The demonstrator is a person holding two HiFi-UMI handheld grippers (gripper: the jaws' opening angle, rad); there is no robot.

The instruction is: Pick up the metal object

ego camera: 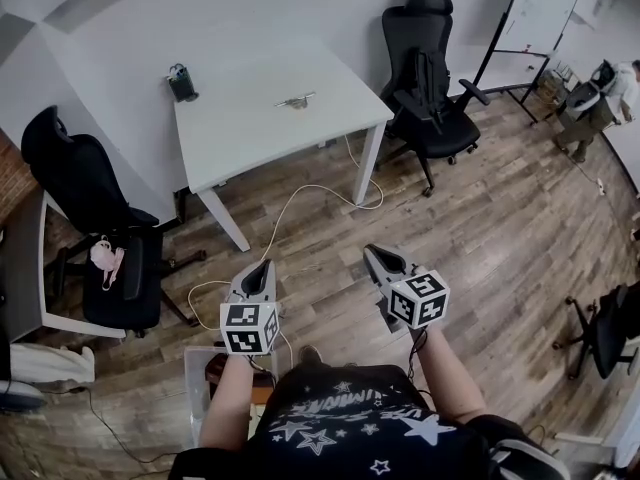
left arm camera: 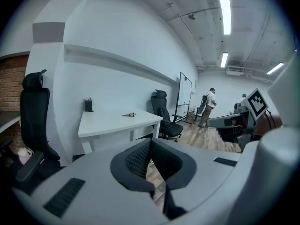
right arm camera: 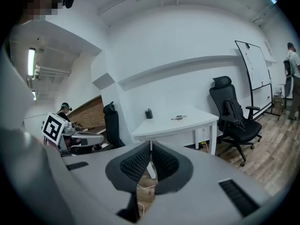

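The small metal object (ego camera: pixel 295 100) lies on the white table (ego camera: pixel 240 133) ahead of me, near its far right side; it also shows in the left gripper view (left arm camera: pixel 128 115) and the right gripper view (right arm camera: pixel 178 117). My left gripper (ego camera: pixel 262 268) is held over the wooden floor well short of the table, shut and empty. Beside it, my right gripper (ego camera: pixel 372 255) is at the same distance, its jaws touching with nothing between them. Both point toward the table.
A dark holder (ego camera: pixel 182 83) stands at the table's far left corner. Black office chairs sit left (ego camera: pixel 95 228) and right (ego camera: pixel 430 78) of the table. A white cable (ego camera: pixel 290 208) trails across the floor. A whiteboard (ego camera: pixel 535 18) and a person (ego camera: pixel 600 98) are at far right.
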